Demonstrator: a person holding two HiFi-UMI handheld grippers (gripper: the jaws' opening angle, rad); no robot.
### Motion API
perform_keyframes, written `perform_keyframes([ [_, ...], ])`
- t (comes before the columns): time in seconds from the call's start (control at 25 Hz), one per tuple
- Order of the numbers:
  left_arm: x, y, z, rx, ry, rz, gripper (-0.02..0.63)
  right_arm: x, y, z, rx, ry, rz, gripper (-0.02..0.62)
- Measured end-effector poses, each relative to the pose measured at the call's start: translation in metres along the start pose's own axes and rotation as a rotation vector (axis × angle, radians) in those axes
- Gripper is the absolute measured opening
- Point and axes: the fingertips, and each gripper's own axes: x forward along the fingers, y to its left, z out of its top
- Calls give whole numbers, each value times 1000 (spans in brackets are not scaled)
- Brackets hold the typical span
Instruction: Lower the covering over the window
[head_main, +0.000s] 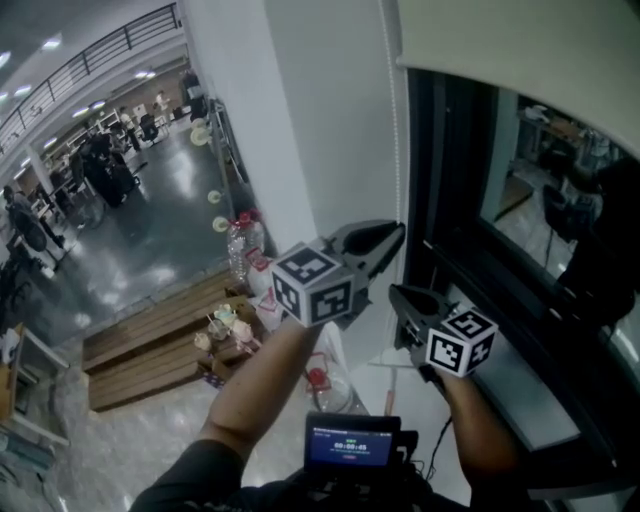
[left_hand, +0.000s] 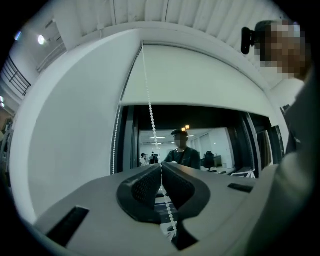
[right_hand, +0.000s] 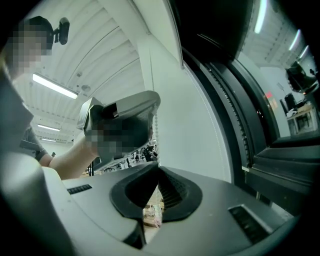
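- The roller blind (left_hand: 200, 80) is only rolled partway down. It covers the top strip of the window (head_main: 520, 190), and the dark glass below its bottom edge is all exposed.
- The bead chain (left_hand: 150, 110) hangs from the left end of the blind, just beside the white wall (head_main: 320, 120).
- The left gripper (head_main: 395, 235) is the higher one, pointing at the left edge of the window frame. In its own view the fingers are pressed together with the chain pinched between them. The beads come down from above into the fingers and out again underneath.
- The right gripper (head_main: 395, 292) sits just below the left one, close but not touching, above the window sill (head_main: 510, 385). Its fingers are closed too. In the right gripper view the chain drops from the left gripper straight to where they meet, so it looks pinched there, though the beads inside aren't really visible.
- The glass shows a reflection of a person plus office lights.
- Down on the floor to the left there's a low wooden platform (head_main: 150, 340) with some plastic bottles (head_main: 243, 245) behind it.
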Motion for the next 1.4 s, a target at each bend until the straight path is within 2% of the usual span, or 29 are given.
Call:
perform_keyframes([
  [0.12, 0, -6, 1, 4, -8, -18, -4, -2, -1, 1, 3, 0, -5, 2],
  [0.32, -6, -4, 0, -44, -42, -1, -3, -3, -2, 0, 2, -6, 7, 2],
  [0.48, -7, -6, -9, -8, -27, 13, -5, -4, -4, -4, 18, 6, -1, 2],
  [0.8, -12, -2, -60, -58, 54, 29, -5, -1, -18, -51, 73, 98, -26, 2],
  [1.4, -24, -8, -110, -90, 95, 64, -5, -5, -24, -96, 129, 161, -57, 3],
])
